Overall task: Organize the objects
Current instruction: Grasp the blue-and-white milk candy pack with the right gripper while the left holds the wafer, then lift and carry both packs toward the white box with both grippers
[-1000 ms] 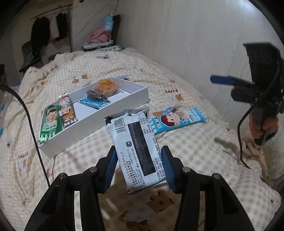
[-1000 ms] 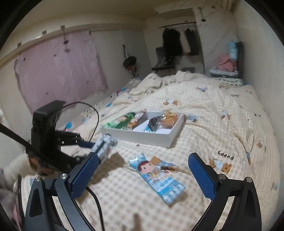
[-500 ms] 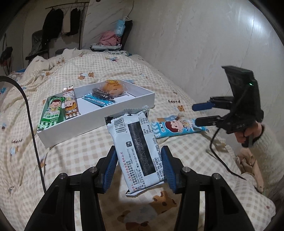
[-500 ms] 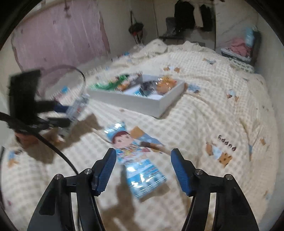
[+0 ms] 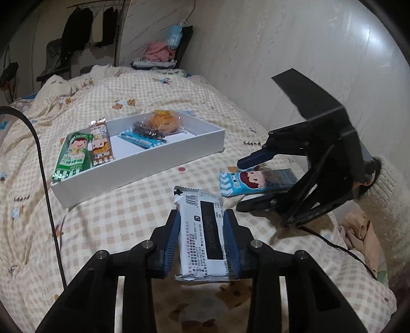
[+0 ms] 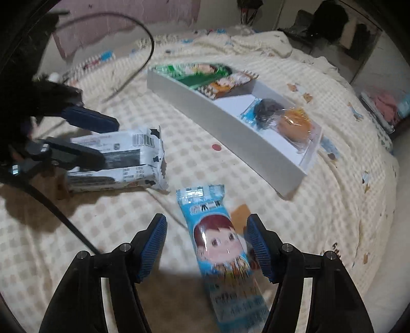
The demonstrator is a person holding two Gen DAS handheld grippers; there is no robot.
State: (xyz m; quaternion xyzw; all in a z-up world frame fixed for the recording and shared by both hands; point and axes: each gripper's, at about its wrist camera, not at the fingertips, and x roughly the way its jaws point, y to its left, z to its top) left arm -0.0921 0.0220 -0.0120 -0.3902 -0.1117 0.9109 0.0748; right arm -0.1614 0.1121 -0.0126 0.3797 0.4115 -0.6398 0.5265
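While the left gripper [image 5: 202,238], jaws just narrowed, pinches the white packet [image 5: 203,238], the right gripper [image 6: 205,248] straddles the blue snack packet [image 6: 220,246] unclamped; beyond, the white box [image 5: 153,164] holds green [image 5: 74,156] and orange [image 5: 101,143] wrappers and a bun [image 5: 164,121].

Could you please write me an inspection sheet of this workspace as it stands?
Surface: bed with a checked cream quilt.
Job's things: white tray holding a green packet, an orange packet, a blue packet and a wrapped bun; blue cartoon packet lying on the quilt; white packet.
Clutter: nothing seen.
Grippers: left gripper shut on the white packet, its jaws having just closed further; right gripper open astride the blue cartoon packet.
Cables: black cable across the quilt.
Surroundings: hanging clothes, pale wall.
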